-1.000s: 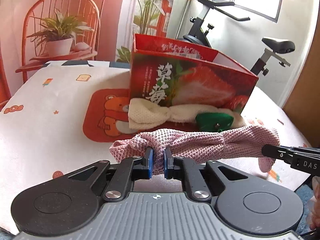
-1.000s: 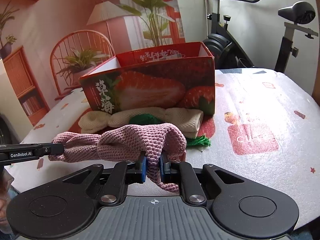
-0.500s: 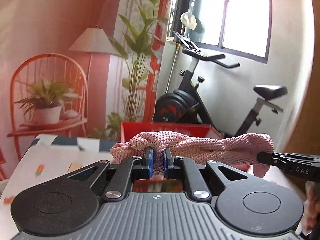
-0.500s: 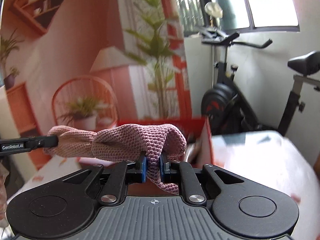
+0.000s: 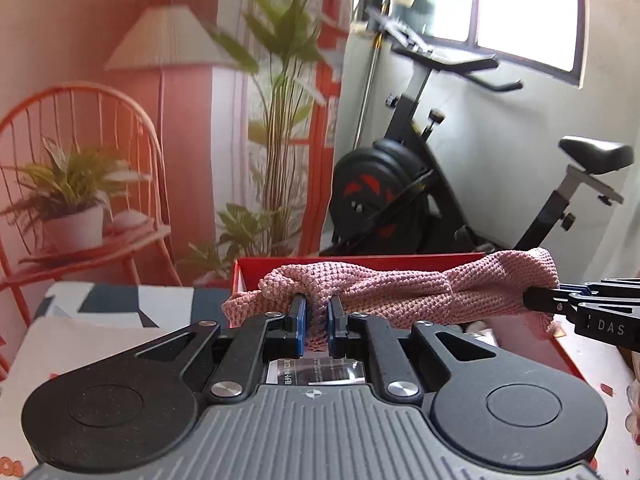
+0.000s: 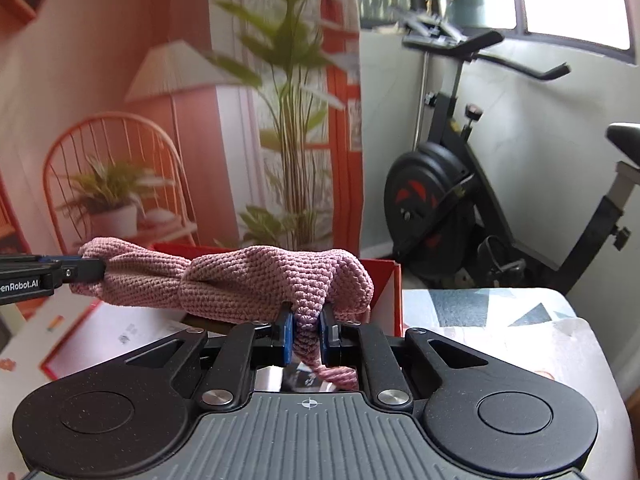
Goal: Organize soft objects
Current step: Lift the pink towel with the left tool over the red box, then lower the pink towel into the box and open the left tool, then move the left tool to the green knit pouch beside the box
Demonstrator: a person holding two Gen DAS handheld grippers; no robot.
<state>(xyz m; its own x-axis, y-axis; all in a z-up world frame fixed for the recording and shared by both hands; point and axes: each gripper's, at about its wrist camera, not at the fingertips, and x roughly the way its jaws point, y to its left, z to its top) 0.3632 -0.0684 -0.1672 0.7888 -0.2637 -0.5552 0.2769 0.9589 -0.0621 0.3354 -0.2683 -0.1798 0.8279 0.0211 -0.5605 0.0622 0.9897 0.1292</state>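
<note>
On the left, the left tool (image 5: 316,326) is squeezed almost shut. Its blue pads pinch a little bunch of the pink knitted cloth (image 5: 400,292) at the cloth's left end. The cloth hangs in the air, up above the red box (image 5: 516,258). It runs across like a short rope to the other side. A tied bump sits near the middle of it.

On the right, the right tool (image 6: 306,338) is squeezed almost shut too. Its blue pads pinch the cloth's right end (image 6: 308,308), and a small tail of the cloth hangs down between the pads. So each tool holds one end, and the cloth is pulled fairly straight between them.

The open top of the red box (image 6: 384,280) is just under the cloth. The box stands on the surface (image 6: 520,320), which has a pale cover with little pictures on it.

The cloth looks soft, floppy and light. It should not break and should not slip much, because the knit is bumpy and the pads bite into it. It bends and sags where nothing holds it. The ends are good places to hold, since a thick bunch fits well between the pads. If one tool let go, that end would likely flop down. The cloth probably needs to come down into the box with both ends held, so no part hangs over the edge.
</note>
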